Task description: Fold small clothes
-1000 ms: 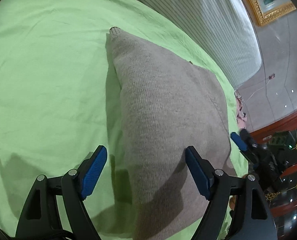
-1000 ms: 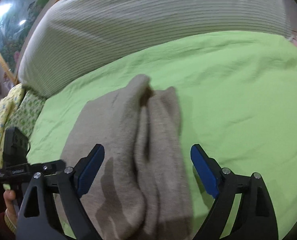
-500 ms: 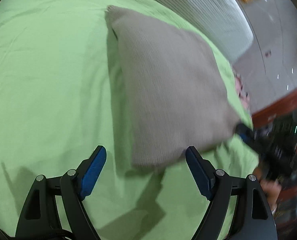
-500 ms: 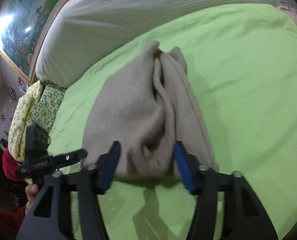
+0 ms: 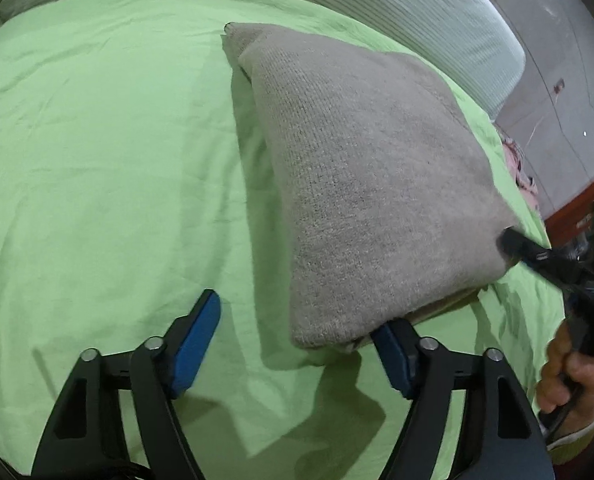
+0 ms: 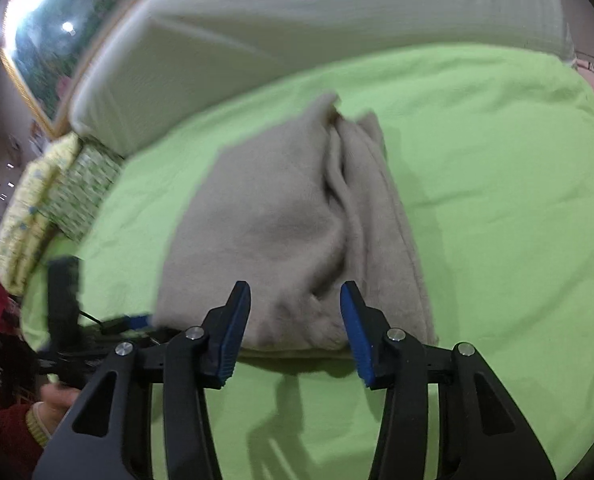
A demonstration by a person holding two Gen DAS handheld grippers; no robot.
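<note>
Sweater (image 6: 297,224) folded on green sheet (image 6: 497,184), near edge btwn right claw (image 6: 295,336) fingers

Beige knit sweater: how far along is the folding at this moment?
Done: the beige knit sweater lies doubled into a compact rectangle on the green bedsheet. In hand: nothing is clamped; the left gripper and right gripper are both open at its near edge. Left: the bunched ridge along one side looks unsmoothed.

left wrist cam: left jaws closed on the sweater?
No. The left gripper is wide open, and the grey sweater only overlaps one finger.
</note>
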